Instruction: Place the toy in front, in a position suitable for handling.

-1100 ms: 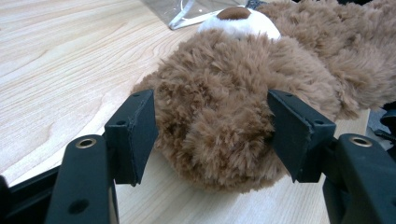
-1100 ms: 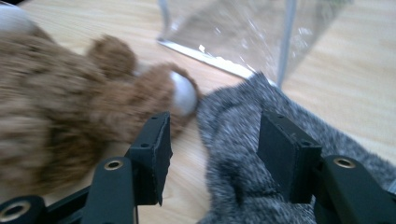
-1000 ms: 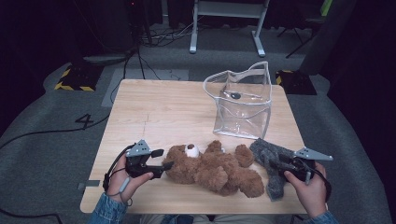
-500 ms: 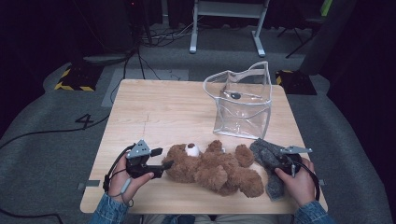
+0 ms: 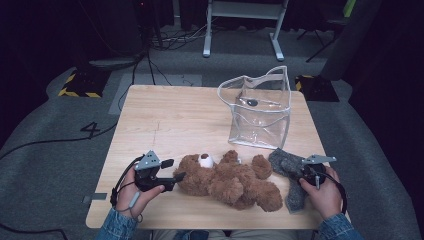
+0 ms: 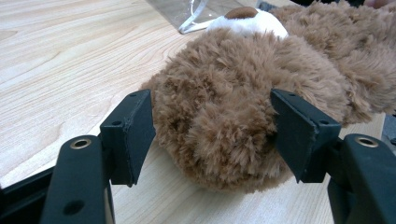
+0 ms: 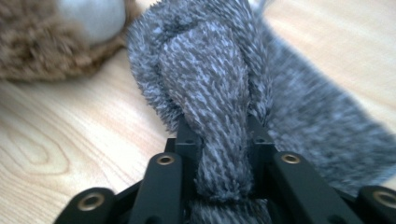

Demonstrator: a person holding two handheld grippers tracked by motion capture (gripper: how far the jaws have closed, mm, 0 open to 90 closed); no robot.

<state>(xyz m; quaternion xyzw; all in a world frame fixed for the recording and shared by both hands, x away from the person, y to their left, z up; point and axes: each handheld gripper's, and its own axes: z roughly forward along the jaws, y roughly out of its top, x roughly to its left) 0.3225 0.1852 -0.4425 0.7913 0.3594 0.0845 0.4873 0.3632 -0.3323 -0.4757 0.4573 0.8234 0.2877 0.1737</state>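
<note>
Both hand-held grippers engage: right [image 7: 219, 140] pinches grey sock [image 7: 210, 93], left [image 6: 212, 135] brackets bear [image 6: 224, 112], wide.

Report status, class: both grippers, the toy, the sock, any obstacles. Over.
Left gripper open, jaws astride teddy bear. Right gripper just closed, pinching grey sock. Clear bag upright behind bear.

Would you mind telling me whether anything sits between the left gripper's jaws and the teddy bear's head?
Nothing visible does. The left gripper has its jaws open on either side of the teddy bear's head, with only bare table around them.
</note>
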